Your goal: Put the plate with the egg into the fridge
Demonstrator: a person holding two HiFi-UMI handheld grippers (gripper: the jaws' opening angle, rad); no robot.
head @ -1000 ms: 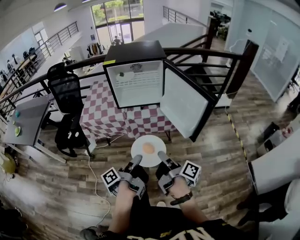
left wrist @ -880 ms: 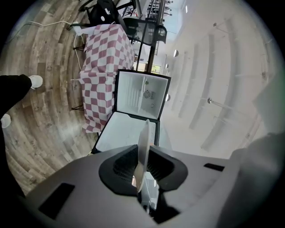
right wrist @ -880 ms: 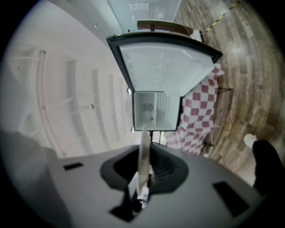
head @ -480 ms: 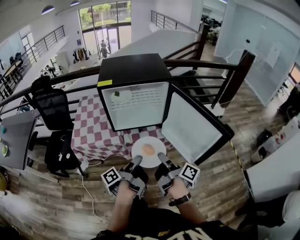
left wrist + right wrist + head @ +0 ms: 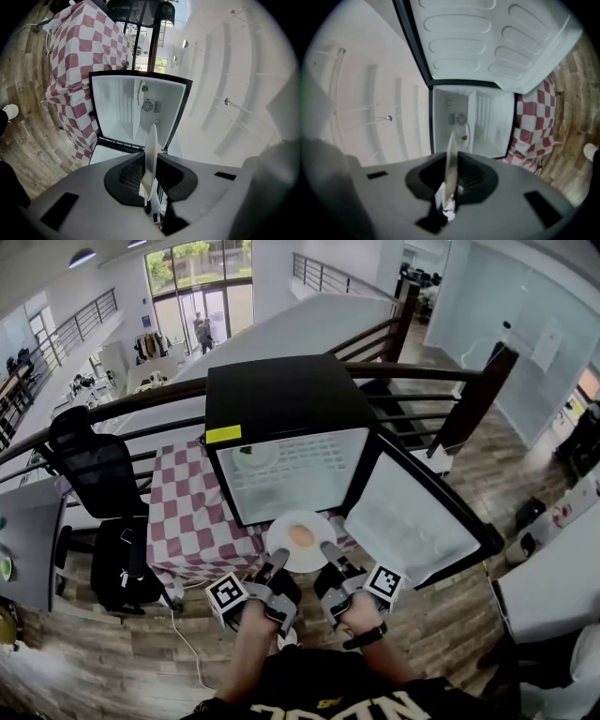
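A white plate [image 5: 300, 538] with an orange-brown egg [image 5: 301, 535] is held level in front of the open black fridge [image 5: 281, 399], at the lower edge of its opening. My left gripper [image 5: 279, 561] is shut on the plate's near-left rim and my right gripper [image 5: 327, 550] on its near-right rim. The left gripper view has the plate [image 5: 151, 145] edge-on between the jaws, facing the white fridge interior [image 5: 133, 112]. Likewise, in the right gripper view the plate [image 5: 451, 159] is pinched edge-on, with the interior [image 5: 476, 122] ahead.
The fridge door [image 5: 417, 521] hangs open to the right. A small plate [image 5: 253, 457] sits on the fridge's upper shelf. The fridge stands on a table with a red-checked cloth [image 5: 187, 512]. A black chair [image 5: 94, 474] is to the left and a railing [image 5: 422, 371] behind.
The fridge now looms larger and closer in the head view. The plate, still held by both grippers, has reached the front of the fridge opening.
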